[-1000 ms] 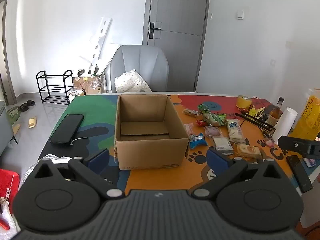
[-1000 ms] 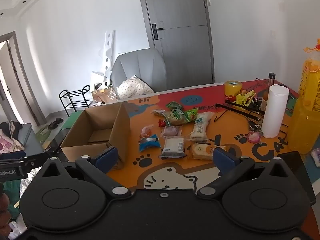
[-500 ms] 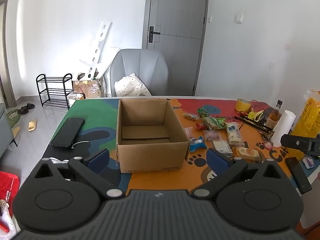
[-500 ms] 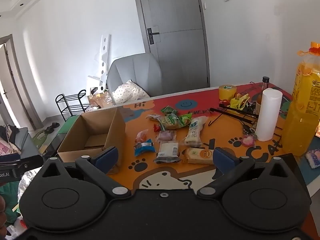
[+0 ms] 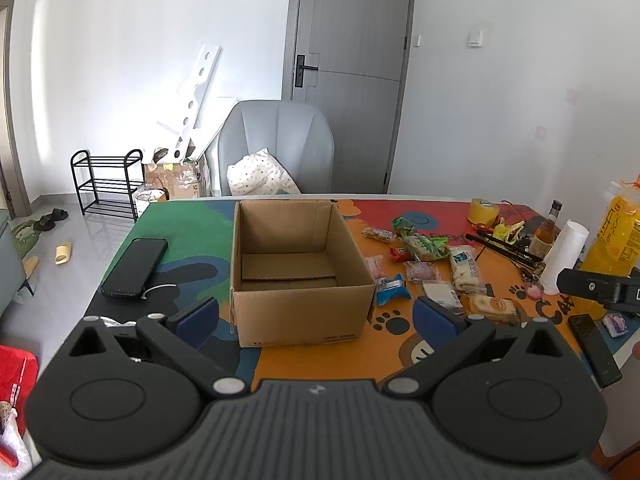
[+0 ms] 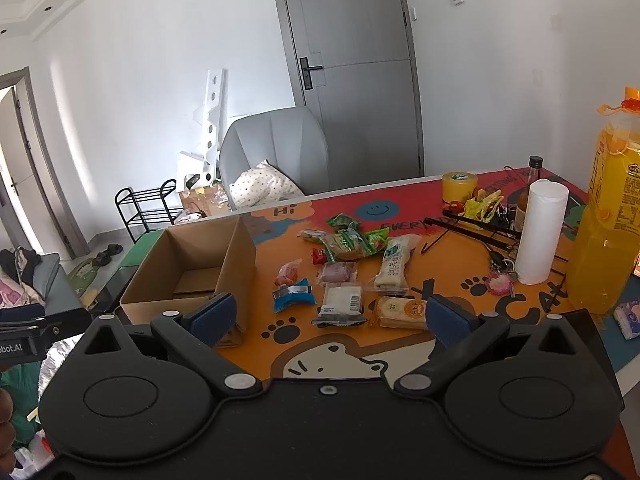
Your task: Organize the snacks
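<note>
An open, empty cardboard box (image 5: 296,264) stands on the colourful table mat; it also shows in the right wrist view (image 6: 192,268). Several wrapped snacks lie to its right: a blue packet (image 6: 294,298), a white packet (image 6: 340,300), an orange-labelled cake (image 6: 402,312), a long white bar (image 6: 394,266), green packets (image 6: 352,240). My left gripper (image 5: 316,316) is open and empty, in front of the box. My right gripper (image 6: 328,318) is open and empty, in front of the snacks.
A black phone (image 5: 136,266) lies left of the box. A paper roll (image 6: 540,248), a large orange juice bottle (image 6: 608,232), a tape roll (image 6: 460,186), a small bottle and black rods stand at the right. A grey chair (image 5: 276,148) is behind the table.
Both grippers have drawn back and risen a little, so the box and snacks look smaller and farther away. Both stay open and empty. Nothing on the table has moved.
</note>
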